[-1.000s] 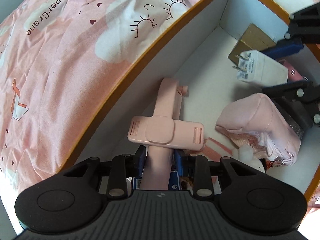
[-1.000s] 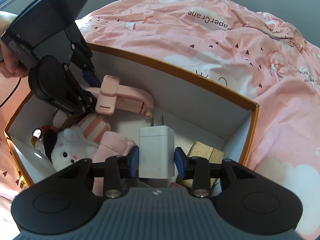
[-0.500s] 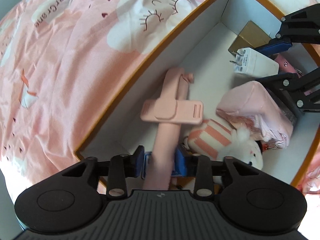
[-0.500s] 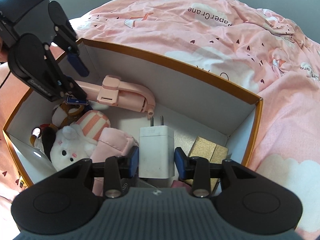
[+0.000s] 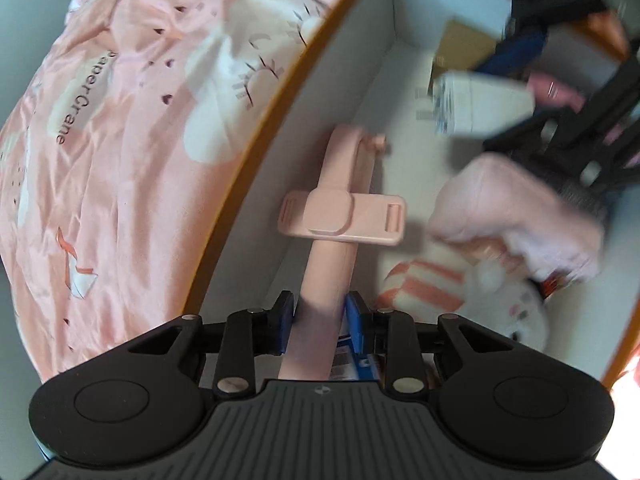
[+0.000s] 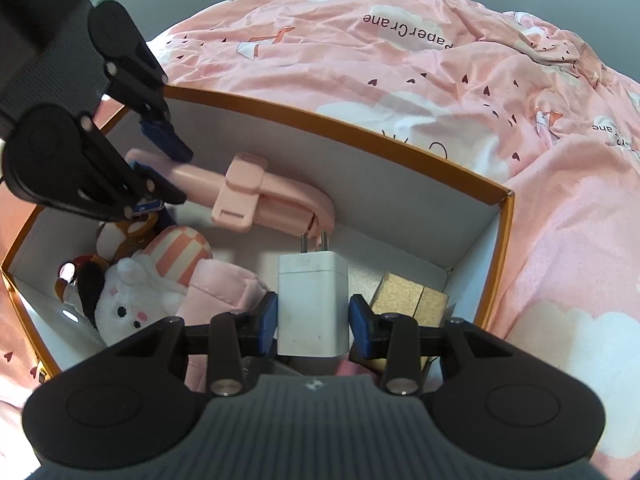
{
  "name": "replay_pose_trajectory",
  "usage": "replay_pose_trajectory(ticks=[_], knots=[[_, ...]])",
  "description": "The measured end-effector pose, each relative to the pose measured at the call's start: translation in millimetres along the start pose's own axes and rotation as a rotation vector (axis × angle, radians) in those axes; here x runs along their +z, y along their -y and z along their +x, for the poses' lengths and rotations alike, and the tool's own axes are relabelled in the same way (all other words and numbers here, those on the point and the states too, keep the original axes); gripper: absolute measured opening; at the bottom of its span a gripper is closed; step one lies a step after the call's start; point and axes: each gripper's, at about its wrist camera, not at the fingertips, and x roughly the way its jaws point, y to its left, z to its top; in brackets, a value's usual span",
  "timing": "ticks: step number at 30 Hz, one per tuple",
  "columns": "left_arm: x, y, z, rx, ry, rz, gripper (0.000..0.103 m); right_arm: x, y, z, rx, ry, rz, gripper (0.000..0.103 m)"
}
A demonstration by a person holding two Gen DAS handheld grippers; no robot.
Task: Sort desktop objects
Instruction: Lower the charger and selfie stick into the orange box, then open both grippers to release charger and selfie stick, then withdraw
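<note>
My left gripper (image 5: 322, 316) is shut on a pink phone holder (image 5: 340, 216), gripping its stem inside the orange-rimmed box (image 5: 248, 148). It also shows in the right wrist view (image 6: 248, 192), lying along the box's far wall with the left gripper (image 6: 168, 172) on its left end. My right gripper (image 6: 312, 320) is shut on a white charger plug (image 6: 312, 304), prongs pointing away, low over the box floor. The charger shows blurred in the left wrist view (image 5: 480, 104).
In the box (image 6: 400, 148) lie a white bunny plush (image 6: 136, 300) with a striped hat, a pink pouch (image 6: 224, 288), a gold box (image 6: 412, 300) and a brown toy (image 6: 128, 236). A pink bedspread (image 6: 400, 60) surrounds the box.
The left gripper has lifted and swung the phone holder slightly within the box, and its view is now blurred. The right gripper with the charger has shifted forward a little.
</note>
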Motion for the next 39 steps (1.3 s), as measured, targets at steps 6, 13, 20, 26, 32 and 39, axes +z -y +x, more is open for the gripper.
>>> replay_pose_trajectory(ticks=[6,13,20,26,32,39], knots=[[1.3,-5.0,30.1,0.036,-0.078,-0.015,0.035,1.1,1.6,-0.7,0.009,0.012,0.001,0.041],[-6.0,-12.6,27.0,0.050,-0.063,-0.079,0.034,4.7,7.3,-0.8,0.015,0.034,0.023,0.041],[-31.3,-26.5,-15.2,-0.018,0.102,-0.280,0.036,19.0,16.6,2.1,0.032,0.040,0.120,0.041],[-42.1,-21.3,-30.8,-0.062,0.181,-0.390,0.036,32.0,15.1,22.6,-0.026,-0.052,0.172,0.041],[-64.7,-17.6,-47.3,-0.061,0.236,-0.469,0.036,35.8,14.6,44.0,-0.047,-0.164,0.197,0.041],[-79.2,-18.1,-57.1,-0.098,0.272,-0.541,0.036,39.1,11.3,43.2,-0.083,-0.207,0.216,0.038]])
